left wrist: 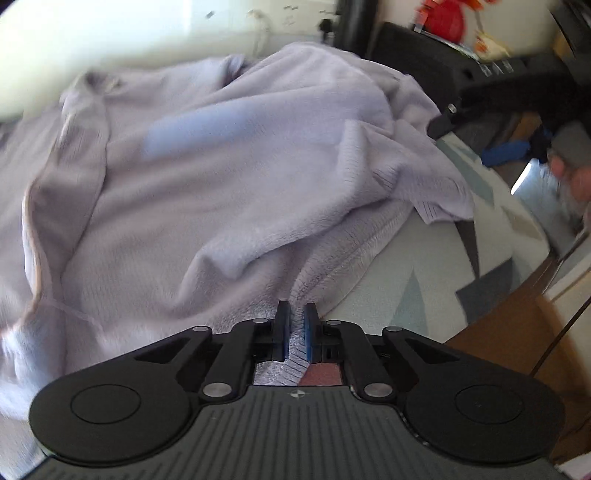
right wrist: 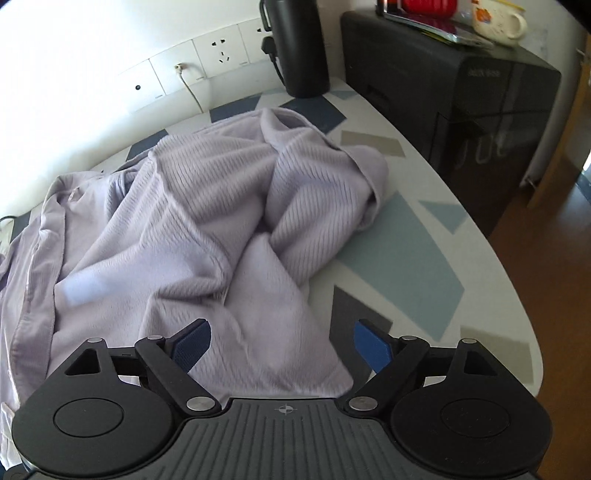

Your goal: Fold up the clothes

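A crumpled lilac knit sweater lies spread over the patterned table. My left gripper is shut on the sweater's ribbed hem at its near edge. In the right wrist view the same sweater lies bunched, with a twisted sleeve toward the right. My right gripper is open, its blue pads either side of the sweater's near edge, holding nothing.
A black cylinder stands at the table's back by wall sockets. A black cabinet with a mug on it stands to the right. The table edge curves right, above wooden floor.
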